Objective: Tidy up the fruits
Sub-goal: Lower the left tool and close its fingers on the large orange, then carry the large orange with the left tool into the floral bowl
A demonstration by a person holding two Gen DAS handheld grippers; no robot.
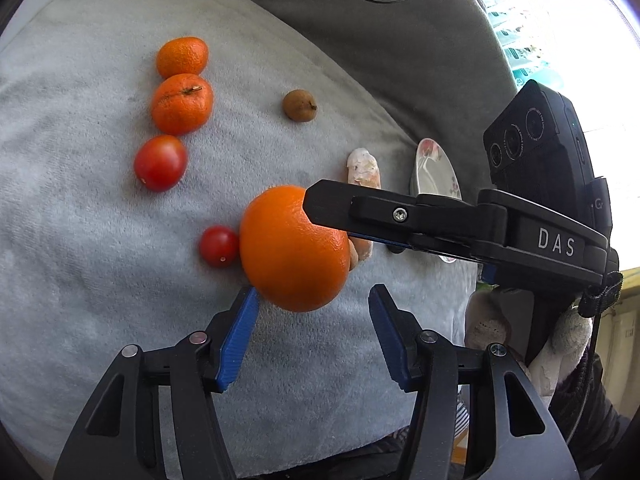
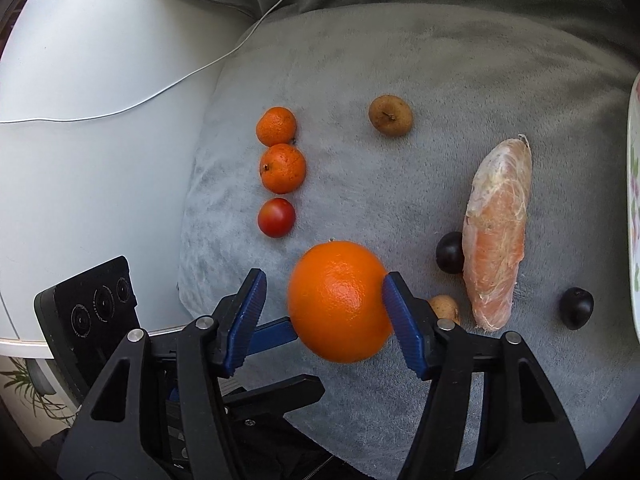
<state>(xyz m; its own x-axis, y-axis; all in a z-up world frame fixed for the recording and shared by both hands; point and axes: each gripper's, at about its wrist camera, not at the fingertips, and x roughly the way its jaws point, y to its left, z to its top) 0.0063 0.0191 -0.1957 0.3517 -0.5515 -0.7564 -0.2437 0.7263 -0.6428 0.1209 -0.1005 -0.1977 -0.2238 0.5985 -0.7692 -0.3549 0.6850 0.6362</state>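
Grey cushion [image 2: 440, 80] under scattered fruit. The big orange [image 2: 338, 300] sits near its front edge, below a tomato [image 2: 276, 217]. My right hand-held gripper [image 2: 320, 292] straddles it unclenched, one pad touching. My left hand-held gripper [image 1: 312, 300] is spread too, one tip against the orange.

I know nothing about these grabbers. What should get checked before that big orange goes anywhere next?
1. Orange between the jaws of the right gripper: ok.
2. Both of its pads pressing the orange: not ok; one touches, the other shows a gap.
3. Left gripper out of the way: not ok; one of its pads sits at the orange's edge.
4. Small tomato clear of the orange: not ok; it sits right beside it.
5. Orange lifted off the cloth: cannot tell.
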